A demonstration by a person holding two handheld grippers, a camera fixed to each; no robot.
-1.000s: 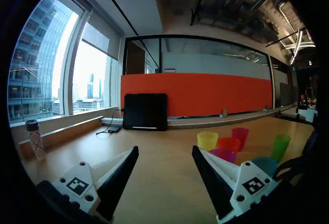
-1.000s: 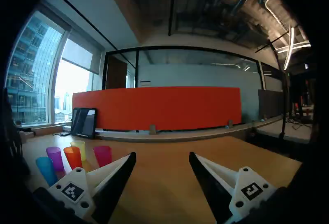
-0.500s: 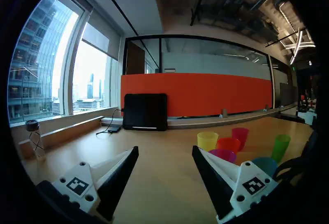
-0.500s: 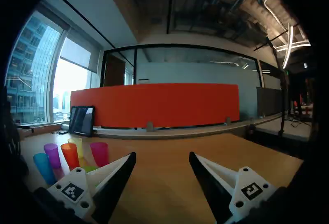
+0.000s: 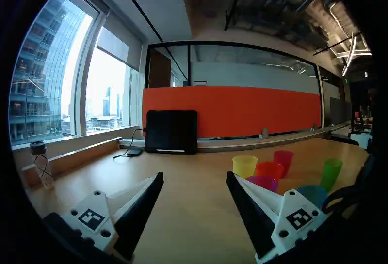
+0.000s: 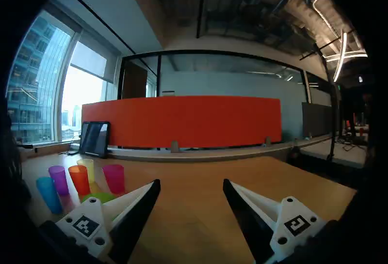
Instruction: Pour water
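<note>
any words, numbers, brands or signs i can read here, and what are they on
No readable text anywhere.
Left tool: black-and-white square markers, patterns, no letters.
Right tool: the same kind of patterns.
Wall plate above the orange partition: too small to read.
Cups, bottle: no print visible.

surface: wooden table (image 5: 194, 206)
cups: 6 coloured plastic cups (image 5: 269, 169), 1 tight cluster
far edge: black tablet (image 5: 171, 132), upright
window side: bottle (image 5: 41, 164)
</note>
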